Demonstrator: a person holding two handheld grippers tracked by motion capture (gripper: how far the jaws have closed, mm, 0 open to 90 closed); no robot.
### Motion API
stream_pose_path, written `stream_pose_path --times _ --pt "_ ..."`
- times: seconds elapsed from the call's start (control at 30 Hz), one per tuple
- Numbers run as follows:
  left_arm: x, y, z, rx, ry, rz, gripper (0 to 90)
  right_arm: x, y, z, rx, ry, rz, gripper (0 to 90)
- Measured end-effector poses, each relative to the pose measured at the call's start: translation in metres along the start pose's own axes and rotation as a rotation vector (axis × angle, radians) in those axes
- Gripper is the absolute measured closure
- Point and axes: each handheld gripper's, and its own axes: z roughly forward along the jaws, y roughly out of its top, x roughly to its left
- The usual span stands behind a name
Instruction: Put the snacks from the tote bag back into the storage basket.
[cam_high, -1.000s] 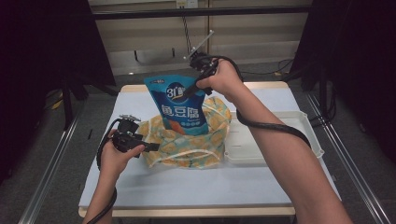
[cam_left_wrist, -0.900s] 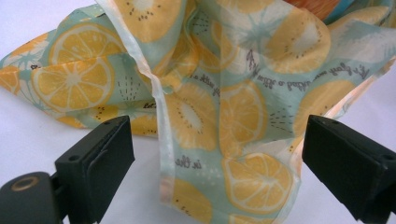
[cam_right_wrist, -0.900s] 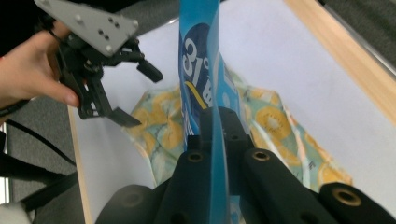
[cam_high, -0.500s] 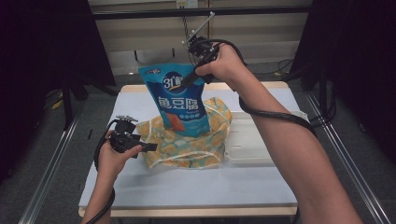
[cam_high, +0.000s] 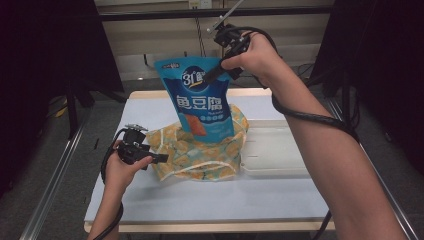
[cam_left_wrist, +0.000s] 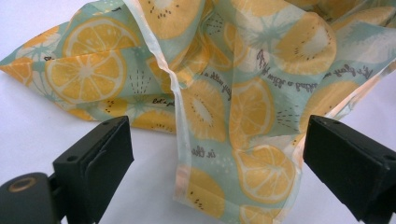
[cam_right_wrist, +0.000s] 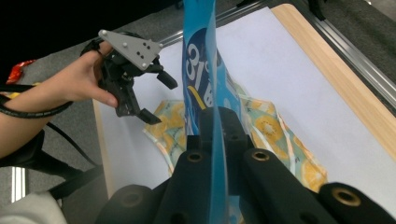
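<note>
Pouch hangs above the open bag mouth

Pouch first: the blue snack pouch (cam_high: 202, 100) sits in the upper middle of the high view, pinched at its top right corner by the right gripper (cam_high: 220, 74), whose jaws are clenched on the thin top edge. In the right gripper view that edge runs as a blue sliver (cam_right_wrist: 215, 154) straight up between the two black jaws, so the grip is on the seal and the pouch dangles below it. Its long axis stands near upright, and its bottom end lies at or just inside the mouth of the lemon-print bag (cam_high: 200, 150), which lies slumped on the white table (cam_high: 210, 200) in the middle of the frame; whether the pouch touches the bag cannot be told.

The left gripper (cam_high: 159, 158), at the lower left of the high view, points right toward the bag's near left edge. In the left gripper view its jaws stand apart with the bag's white-trimmed hem (cam_left_wrist: 180, 135) between them, pads not pressing.

The coming move likely turns on this: the pouch lies directly over the bag opening, so a vertical path either clears it or seats it. A white tray (cam_high: 275, 150) lies just right of the bag.
</note>
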Motion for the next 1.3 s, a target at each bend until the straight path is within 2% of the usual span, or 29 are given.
stream_pose_path --times 0.4,0.43,0.57,0.7,0.97,1.3 --pt "-0.001 0.000 -0.006 -0.034 -0.004 -0.003 7.3 -0.004 -0.014 -0.017 0.013 -0.014 -0.001 90.0" --pt "-0.001 0.000 -0.006 -0.034 -0.001 -0.001 7.2 -0.004 -0.014 -0.019 0.013 -0.027 -0.004 90.0" --pt "-0.003 0.001 -0.005 -0.043 0.003 -0.002 6.8 -0.005 -0.018 -0.025 0.018 -0.022 0.002 90.0" --pt "-0.003 0.001 -0.004 -0.030 -0.007 0.010 6.8 -0.007 -0.023 -0.030 0.015 -0.026 0.004 90.0" --pt "-0.004 0.001 -0.005 -0.037 -0.001 0.010 6.4 -0.012 -0.033 -0.037 0.042 -0.031 0.020 90.0" --pt "-0.005 0.002 -0.002 -0.032 -0.008 0.011 6.4 -0.016 -0.041 -0.046 0.048 -0.023 0.037 90.0"
